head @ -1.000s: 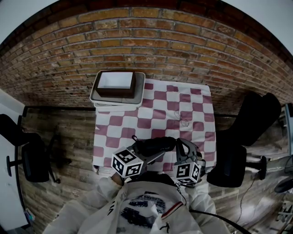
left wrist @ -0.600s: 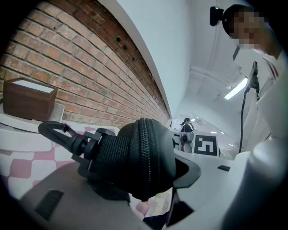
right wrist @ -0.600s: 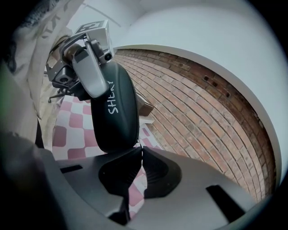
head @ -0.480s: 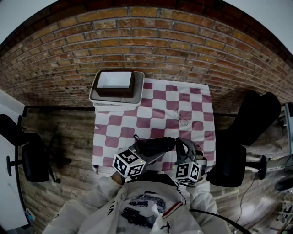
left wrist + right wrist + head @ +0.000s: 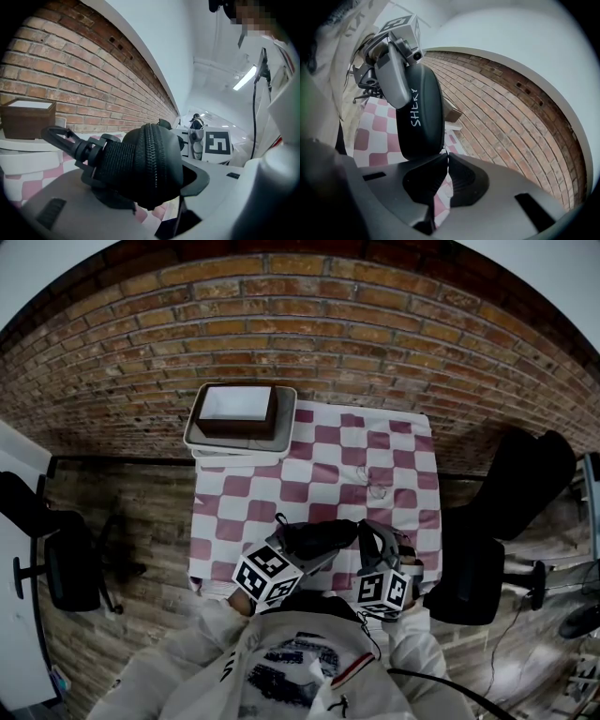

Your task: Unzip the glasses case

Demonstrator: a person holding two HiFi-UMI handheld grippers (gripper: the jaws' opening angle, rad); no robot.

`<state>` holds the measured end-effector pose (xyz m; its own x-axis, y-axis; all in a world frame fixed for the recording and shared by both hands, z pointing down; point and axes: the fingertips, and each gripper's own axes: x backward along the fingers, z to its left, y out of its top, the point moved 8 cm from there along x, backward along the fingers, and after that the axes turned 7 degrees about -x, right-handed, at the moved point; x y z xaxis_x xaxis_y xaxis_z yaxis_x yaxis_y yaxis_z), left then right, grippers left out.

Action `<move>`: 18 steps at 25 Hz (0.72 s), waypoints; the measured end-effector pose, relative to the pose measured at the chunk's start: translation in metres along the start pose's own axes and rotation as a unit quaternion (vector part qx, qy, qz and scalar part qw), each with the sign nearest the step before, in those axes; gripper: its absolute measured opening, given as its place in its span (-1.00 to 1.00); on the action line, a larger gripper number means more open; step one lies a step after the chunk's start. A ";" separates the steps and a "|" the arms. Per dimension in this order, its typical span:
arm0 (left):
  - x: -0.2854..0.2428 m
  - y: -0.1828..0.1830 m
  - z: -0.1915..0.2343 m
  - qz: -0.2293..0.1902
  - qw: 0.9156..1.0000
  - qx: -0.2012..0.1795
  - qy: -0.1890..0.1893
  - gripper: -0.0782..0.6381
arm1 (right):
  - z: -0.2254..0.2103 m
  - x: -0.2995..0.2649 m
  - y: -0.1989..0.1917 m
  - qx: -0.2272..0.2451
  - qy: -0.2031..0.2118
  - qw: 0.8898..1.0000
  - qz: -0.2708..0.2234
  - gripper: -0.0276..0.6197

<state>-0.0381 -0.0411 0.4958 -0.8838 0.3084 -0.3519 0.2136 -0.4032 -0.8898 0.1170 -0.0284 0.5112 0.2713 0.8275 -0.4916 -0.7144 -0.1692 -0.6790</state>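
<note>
Two grippers are working on one case. The left gripper (image 5: 152, 190) is clamping the black case (image 5: 421, 122) between its jaws, over the near edge of the checked table (image 5: 375, 457). The right gripper (image 5: 447, 157), just beside it, is pinching its jaws together right at the case's end; what they are nipping is not showing. One clip (image 5: 62, 138) is sticking out from the case's other end. Well beyond both, one brown box (image 5: 234, 427) is sitting in one white tray (image 5: 191, 439) by the brick wall (image 5: 375, 334).

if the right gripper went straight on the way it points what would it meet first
Almost certainly the glasses case, clamped in the left gripper: it stands at the shut jaw tips of the right gripper. Whether they already touch is unclear.
</note>
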 end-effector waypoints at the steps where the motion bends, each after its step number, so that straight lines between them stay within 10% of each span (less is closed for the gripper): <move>1: 0.000 0.000 0.000 0.002 1.000 -0.002 0.000 -0.11 | 0.000 0.000 0.001 0.000 -0.001 1.000 -0.002 -0.87; 18: 0.002 -0.003 0.002 0.039 0.998 -0.042 0.016 -0.11 | 0.006 -0.003 0.018 0.028 0.007 0.999 -0.018 -0.86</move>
<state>-0.0409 -0.0410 0.4983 -0.8497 0.3073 -0.4284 0.3157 -0.3543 -0.8802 0.0994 -0.0306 0.5040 0.3060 0.8247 -0.4757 -0.7388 -0.1094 -0.6650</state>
